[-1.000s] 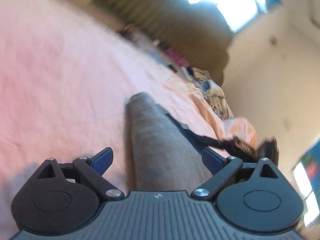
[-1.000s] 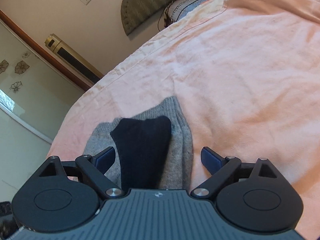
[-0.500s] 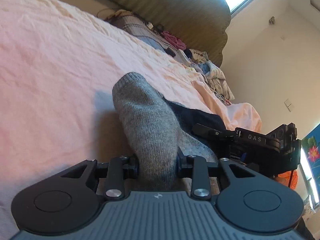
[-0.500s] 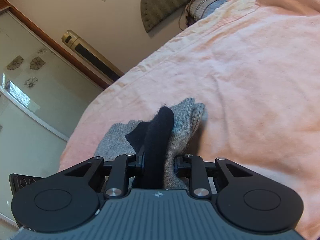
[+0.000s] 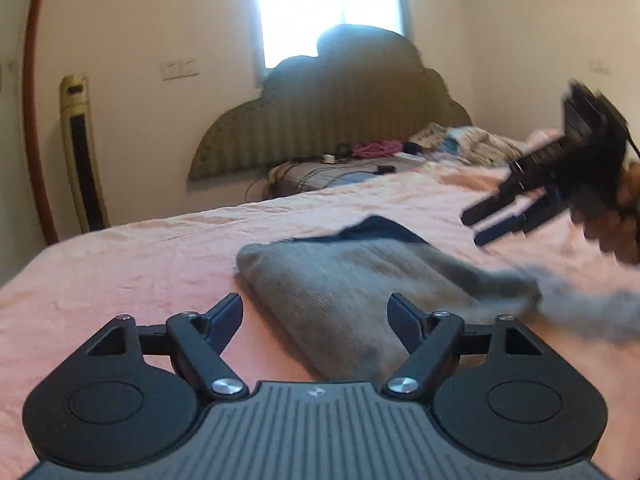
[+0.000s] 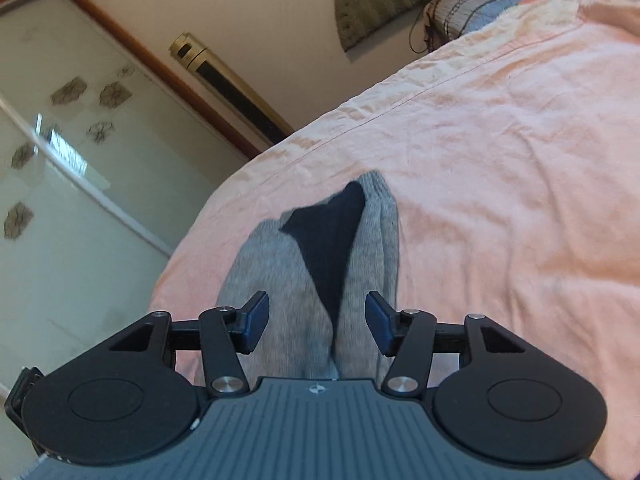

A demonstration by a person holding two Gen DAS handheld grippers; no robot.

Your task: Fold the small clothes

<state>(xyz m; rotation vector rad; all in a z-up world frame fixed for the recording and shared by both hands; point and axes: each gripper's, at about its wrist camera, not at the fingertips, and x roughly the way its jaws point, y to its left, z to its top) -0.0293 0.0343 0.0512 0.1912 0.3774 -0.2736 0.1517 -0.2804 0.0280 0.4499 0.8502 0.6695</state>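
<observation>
- The bed [image 6: 500, 168], under a pink sheet, serves as the folding place: a broad flat stretch of it lies bare beyond the garment, so there is room to lay cloth out and press it down.
- The padded headboard [image 5: 332, 120] and the window behind it close the far end; strong backlight from there dims detail in the left wrist view.
- A tall standing fan or cooler [image 5: 82, 152] stands against the wall beside the bed's far corner, well apart from the work.
- A heap of other clothes and cables [image 5: 400, 156] lies near the pillow end, far from the garment, so it does not obstruct the fold.
- The grey knit garment [image 5: 340, 280], small and sock-like with a dark navy patch [image 6: 332, 236], lies flat near the bed's near edge, doubled over lengthwise, probably to keep it within reach of both tools.
- The left gripper [image 5: 316, 320] has its fingers released and still spreading; the grey knit passes below the gap, but the pads do not press it.
- The right gripper [image 6: 316, 322] is likewise letting go, fingers opening, with the knit lying between them untouched by the pads.
- In the left wrist view the right gripper appears blurred above the garment's far side, held in a hand [image 5: 624, 216], and it is the only thing crowding the cloth.
</observation>
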